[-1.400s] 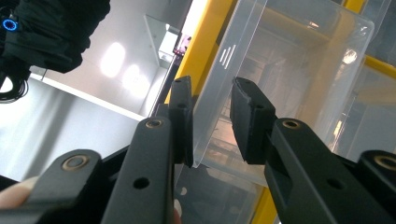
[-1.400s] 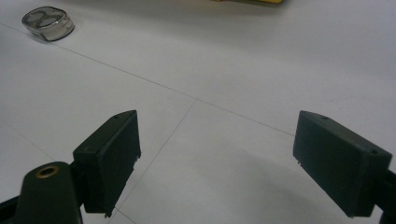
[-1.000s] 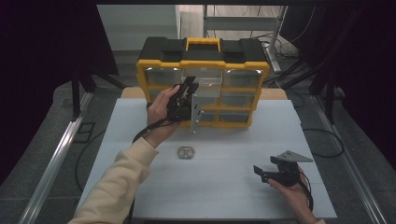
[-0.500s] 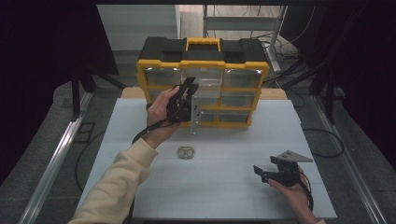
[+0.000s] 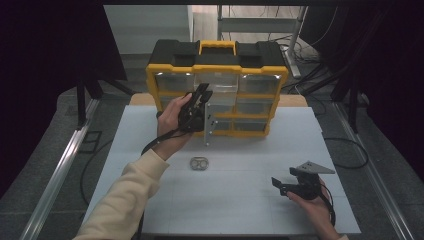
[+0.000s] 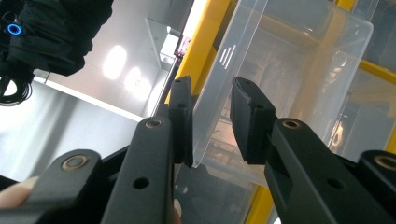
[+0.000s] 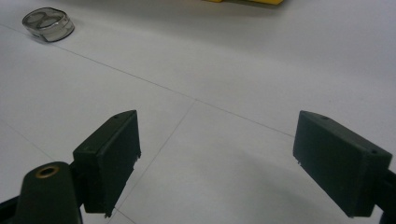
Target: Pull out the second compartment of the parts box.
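Work in hand: I am drawing a clear drawer (image 6: 280, 79) out of the yellow organiser (image 5: 217, 95) that stands at the far side of the worktop (image 5: 240, 200).

Left fingers (image 6: 210, 123): narrowed around the drawer's front corner — the wall of clear plastic sits between the two pads. One pad looks to press the outside; whether the inner pad (image 6: 247, 121) bears on the plastic or stands a little off it, I cannot tell for sure. I judge it a grip.

Drawer: partly out of its slot, its open top and front lip showing just beyond my left fingertips, its back end in the organiser as far as I can see.

Right fingers (image 7: 233, 163): spread wide, nothing between them, hanging low over bare worktop well apart from the organiser.

Small tin (image 7: 48, 23): a round clear-topped metal piece lying on the worktop, ahead of my right fingers and to their left, untouched.

Done so far: the drawer is reached and started out.

Left to do: by my reading, pull the drawer clear or far enough open — then whatever goes in or comes out; the tin may be that thing, though nothing shows it yet.
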`<control>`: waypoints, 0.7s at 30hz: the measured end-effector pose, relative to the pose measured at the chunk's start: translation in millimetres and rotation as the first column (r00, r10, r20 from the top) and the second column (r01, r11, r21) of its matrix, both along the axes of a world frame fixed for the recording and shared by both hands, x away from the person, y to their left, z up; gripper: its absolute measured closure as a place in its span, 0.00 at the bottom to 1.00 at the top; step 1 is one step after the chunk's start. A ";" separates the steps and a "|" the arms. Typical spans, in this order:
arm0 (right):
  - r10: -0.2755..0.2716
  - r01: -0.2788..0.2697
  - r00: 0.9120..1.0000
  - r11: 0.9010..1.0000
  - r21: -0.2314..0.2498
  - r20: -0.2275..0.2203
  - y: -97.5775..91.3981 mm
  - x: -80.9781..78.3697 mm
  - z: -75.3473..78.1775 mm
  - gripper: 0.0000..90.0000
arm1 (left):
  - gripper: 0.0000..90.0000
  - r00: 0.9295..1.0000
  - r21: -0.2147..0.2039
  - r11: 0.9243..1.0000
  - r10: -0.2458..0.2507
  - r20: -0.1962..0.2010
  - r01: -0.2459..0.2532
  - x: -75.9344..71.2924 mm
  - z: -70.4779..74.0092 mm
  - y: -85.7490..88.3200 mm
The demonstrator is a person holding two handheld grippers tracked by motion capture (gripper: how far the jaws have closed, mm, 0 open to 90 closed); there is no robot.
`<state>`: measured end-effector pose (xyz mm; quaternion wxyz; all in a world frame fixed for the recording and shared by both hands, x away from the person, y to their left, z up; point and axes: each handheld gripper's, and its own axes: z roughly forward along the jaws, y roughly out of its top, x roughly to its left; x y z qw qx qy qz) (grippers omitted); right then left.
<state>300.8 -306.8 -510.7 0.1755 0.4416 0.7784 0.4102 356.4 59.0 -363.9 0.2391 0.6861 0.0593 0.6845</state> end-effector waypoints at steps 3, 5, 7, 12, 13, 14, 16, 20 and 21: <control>0.002 -0.002 1.000 1.000 0.000 0.001 0.1 0.0 -0.1 0.17 | 0.77 1.000 -0.001 1.000 0.001 0.000 -0.001 -0.3 -0.2 -0.1; 0.002 -0.002 1.000 1.000 -0.001 0.000 0.1 0.0 -0.1 0.17 | 0.77 1.000 -0.001 1.000 0.002 0.001 -0.002 -0.6 -0.3 -0.1; 0.002 -0.002 1.000 1.000 -0.001 0.000 0.0 0.1 -0.2 0.17 | 0.77 1.000 -0.003 1.000 0.000 0.002 0.000 -0.9 -0.2 -0.1; -0.002 0.002 1.000 1.000 -0.004 0.001 0.3 0.2 -0.3 0.17 | 0.78 1.000 -0.002 1.000 -0.010 -0.001 0.010 -5.5 1.3 0.0; -0.001 0.001 1.000 1.000 -0.004 0.001 0.3 0.2 -0.4 0.17 | 0.78 1.000 -0.001 1.000 -0.010 0.001 0.010 -6.1 0.8 0.2; -0.001 0.001 1.000 1.000 -0.004 0.001 0.4 0.2 -0.4 0.17 | 0.78 1.000 -0.004 1.000 -0.013 0.001 0.013 -6.2 0.5 0.6; 0.003 -0.003 1.000 1.000 -0.003 0.000 0.4 0.1 -0.4 0.17 | 0.78 1.000 -0.006 1.000 -0.013 0.001 0.013 -6.3 0.5 0.9; 0.001 -0.001 1.000 1.000 -0.002 -0.001 0.2 0.2 -0.4 0.17 | 0.78 1.000 -0.006 1.000 -0.014 0.001 0.014 -6.9 0.5 0.6; -0.002 0.002 1.000 1.000 -0.005 0.001 0.3 0.2 -0.4 0.17 | 0.78 1.000 -0.009 1.000 -0.015 0.002 0.015 -7.4 0.5 0.8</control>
